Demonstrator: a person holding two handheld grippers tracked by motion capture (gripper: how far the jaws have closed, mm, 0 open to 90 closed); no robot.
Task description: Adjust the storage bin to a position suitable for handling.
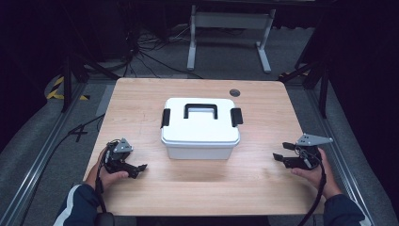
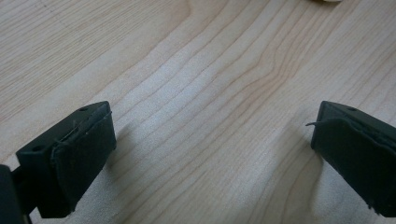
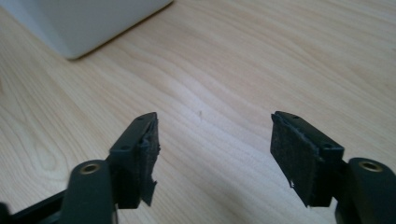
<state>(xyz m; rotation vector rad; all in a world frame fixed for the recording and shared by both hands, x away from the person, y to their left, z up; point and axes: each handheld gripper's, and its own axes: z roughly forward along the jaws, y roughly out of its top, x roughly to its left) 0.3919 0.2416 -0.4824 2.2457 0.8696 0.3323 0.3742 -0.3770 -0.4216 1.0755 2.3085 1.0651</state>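
Note:
A white plastic box (image 1: 200,128) with a black handle (image 1: 200,110) and black side latches sits shut in the middle of the wooden table (image 1: 141,99). My left gripper (image 1: 142,170) rests low on the table to the box's left, jaws wide apart with bare wood between them (image 2: 212,140). To the box's right my right gripper (image 1: 277,157) is held a little above the table and points toward the box. Its jaws stand apart with nothing between them (image 3: 212,142). A corner of the box (image 3: 88,23) shows at the top left of the right gripper view.
A dark round grommet (image 1: 234,92) sits near the table's far edge. Beyond the table stand a white frame (image 1: 229,28) and loose cables (image 1: 141,52) on the grey floor. Black stands flank both sides of the table.

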